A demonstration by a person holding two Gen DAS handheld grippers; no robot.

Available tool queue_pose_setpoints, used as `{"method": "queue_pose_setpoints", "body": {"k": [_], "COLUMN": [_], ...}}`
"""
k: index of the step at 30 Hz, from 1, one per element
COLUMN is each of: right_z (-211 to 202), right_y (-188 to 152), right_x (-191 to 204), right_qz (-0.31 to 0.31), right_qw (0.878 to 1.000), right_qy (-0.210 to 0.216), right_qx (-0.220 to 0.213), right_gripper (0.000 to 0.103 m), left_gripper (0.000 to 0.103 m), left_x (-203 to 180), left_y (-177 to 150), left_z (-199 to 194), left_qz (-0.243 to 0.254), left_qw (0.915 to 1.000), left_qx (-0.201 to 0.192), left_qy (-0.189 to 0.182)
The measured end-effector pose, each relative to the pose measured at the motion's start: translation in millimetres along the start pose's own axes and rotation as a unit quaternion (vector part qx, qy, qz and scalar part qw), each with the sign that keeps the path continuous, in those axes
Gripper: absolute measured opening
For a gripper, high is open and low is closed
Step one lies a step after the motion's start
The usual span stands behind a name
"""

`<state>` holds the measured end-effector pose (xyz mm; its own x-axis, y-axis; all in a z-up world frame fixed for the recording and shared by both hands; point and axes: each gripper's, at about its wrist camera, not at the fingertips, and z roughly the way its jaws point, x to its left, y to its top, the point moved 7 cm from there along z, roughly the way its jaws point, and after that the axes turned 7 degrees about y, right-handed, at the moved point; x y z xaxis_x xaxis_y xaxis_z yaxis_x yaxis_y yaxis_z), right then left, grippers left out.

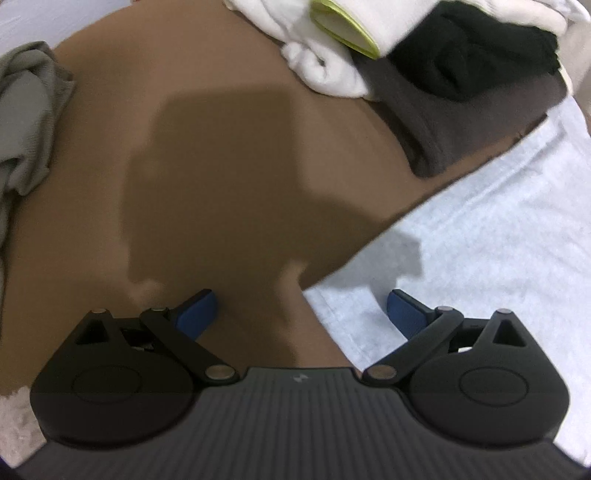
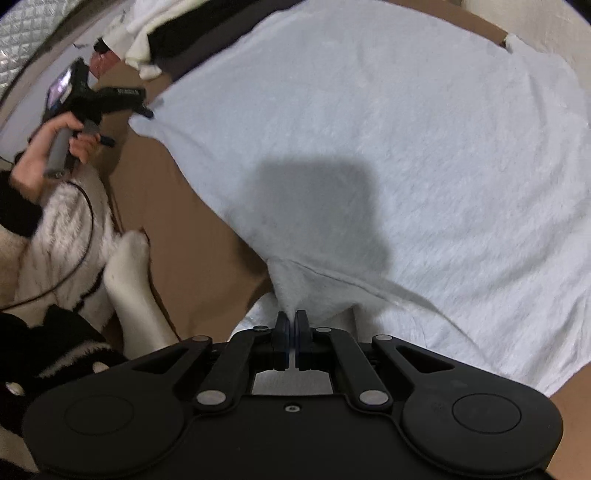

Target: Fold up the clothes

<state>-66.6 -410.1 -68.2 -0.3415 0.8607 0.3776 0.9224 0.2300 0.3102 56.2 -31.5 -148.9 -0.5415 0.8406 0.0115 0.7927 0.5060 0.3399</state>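
Observation:
A pale blue-white garment (image 2: 369, 122) lies spread over the brown surface (image 2: 184, 240). My right gripper (image 2: 291, 321) is shut on a pinched-up fold of its near edge, and the cloth rises into the pads. In the left wrist view a corner of the same garment (image 1: 480, 229) lies at the right. My left gripper (image 1: 301, 306) hangs open above the brown surface (image 1: 184, 147), its right blue fingertip (image 1: 400, 310) over the garment's edge, nothing between the jaws. In the right wrist view the left gripper (image 2: 125, 118) shows at the far left, held by a hand (image 2: 44, 147).
A heap of clothes lies at the back: white cloth (image 1: 317, 55), a black piece (image 1: 476, 62), a dark grey folded piece (image 1: 458, 125), something with a yellow-green rim (image 1: 343, 26). A grey-green garment (image 1: 26, 118) is bunched at the left. The person's socked foot (image 2: 129, 266) rests by the surface's edge.

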Motion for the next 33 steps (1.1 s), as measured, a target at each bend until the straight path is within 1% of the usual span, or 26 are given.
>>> {"method": "queue_pose_setpoints", "body": {"k": [1, 3, 7, 8, 9, 10, 11, 12, 14, 15, 16, 17, 18, 21, 22, 23, 24, 25, 26, 27, 28, 29, 30, 31, 32, 33], "right_z": [-1, 0, 1, -6, -13, -21, -32, -46, -72, -82, -85, -86, -87, -77, -73, -68, -62, -59, -55, -52, -50, -48, -45, -42, -38, -36], "right_y": [3, 11, 7, 10, 13, 16, 21, 29, 45, 52, 58, 65, 71, 98, 106, 114, 120, 120, 119, 114, 108, 100, 90, 83, 76, 72], "right_x": [-3, -9, -7, -8, -9, -10, -13, -14, -16, -19, -25, -33, -40, -76, -90, -106, -122, -140, -158, -170, -175, -177, -177, -174, -169, -159], "right_qz": [0.011, 0.044, 0.042, 0.04, 0.038, 0.036, 0.024, 0.008, -0.017, -0.025, -0.028, -0.03, -0.033, -0.043, -0.036, -0.029, -0.013, 0.022, 0.059, 0.098, 0.124, 0.146, 0.164, 0.174, 0.179, 0.176], "right_qw": [1.0, 0.998, 0.998, 0.997, 0.997, 0.996, 0.994, 0.991, 0.982, 0.977, 0.975, 0.974, 0.972, 0.963, 0.959, 0.953, 0.947, 0.943, 0.938, 0.934, 0.933, 0.933, 0.936, 0.938, 0.943, 0.948], "right_qy": [-0.004, 0.005, 0.01, 0.008, 0.006, 0.004, -0.005, -0.02, -0.043, -0.049, -0.057, -0.066, -0.074, -0.133, -0.154, -0.177, -0.204, -0.22, -0.235, -0.23, -0.209, -0.178, -0.143, -0.12, -0.097, -0.083], "right_qx": [-0.014, -0.036, -0.048, -0.059, -0.07, -0.082, -0.102, -0.13, -0.182, -0.204, -0.211, -0.217, -0.222, -0.229, -0.236, -0.243, -0.246, -0.248, -0.248, -0.255, -0.265, -0.275, -0.278, -0.273, -0.263, -0.254], "right_gripper": [0.003, 0.003, 0.003, 0.003, 0.003, 0.003, 0.003, 0.003, 0.003, 0.003, 0.003, 0.003, 0.003, 0.004, 0.007, 0.012, 0.023, 0.03, 0.03, 0.03, 0.03, 0.03, 0.031, 0.032, 0.032, 0.032], "left_gripper": [0.1, 0.101, 0.101, 0.096, 0.066, 0.044, 0.013, 0.01, 0.007, 0.007, 0.007, 0.004, 0.004, 0.004, 0.004, 0.005, 0.005, 0.006, 0.007, 0.007, 0.007, 0.01, 0.017, 0.026, 0.041, 0.047], "left_x": [-2, -4, -9, -11, -14, -15, -15, -14, -18, -23, -31, -35, -45, -82, -93, -103, -109, -105, -104, -101, -98, -97, -95, -92, -90, -89], "left_y": [0, 0, 0, 0, 1, 4, 8, 13, 23, 27, 33, 40, 46, 64, 65, 66, 63, 62, 59, 57, 55, 57, 59, 62, 62, 59], "left_z": [-1, -1, 3, 1, -4, -12, -20, -29, -45, -51, -57, -61, -64, -65, -59, -52, -40, -27, -12, -10, -9, -15, -25, -34, -44, -54], "left_qz": [0.001, 0.0, -0.001, 0.0, 0.006, 0.003, -0.002, -0.006, 0.012, 0.026, 0.047, 0.062, 0.082, 0.137, 0.143, 0.147, 0.15, 0.152, 0.153, 0.151, 0.15, 0.156, 0.161, 0.165, 0.167, 0.171], "left_qw": [1.0, 0.9999, 1.0, 1.0, 0.9998, 0.9991, 0.9975, 0.9953, 0.9916, 0.9902, 0.9882, 0.986, 0.9832, 0.9737, 0.9734, 0.9736, 0.9748, 0.9765, 0.9794, 0.9805, 0.9812, 0.9799, 0.9774, 0.9746, 0.972, 0.9682], "left_qx": [0.0, 0.002, 0.007, 0.0, -0.012, -0.026, -0.041, -0.054, -0.087, -0.103, -0.121, -0.133, -0.142, -0.166, -0.164, -0.161, -0.153, -0.142, -0.122, -0.115, -0.11, -0.111, -0.123, -0.137, -0.153, -0.17], "left_qy": [-0.005, -0.013, 0.0, 0.001, -0.012, -0.034, -0.058, -0.081, -0.095, -0.09, -0.081, -0.078, -0.079, -0.074, -0.071, -0.067, -0.061, -0.057, -0.05, -0.051, -0.053, -0.056, -0.06, -0.064, -0.065, -0.066]}}
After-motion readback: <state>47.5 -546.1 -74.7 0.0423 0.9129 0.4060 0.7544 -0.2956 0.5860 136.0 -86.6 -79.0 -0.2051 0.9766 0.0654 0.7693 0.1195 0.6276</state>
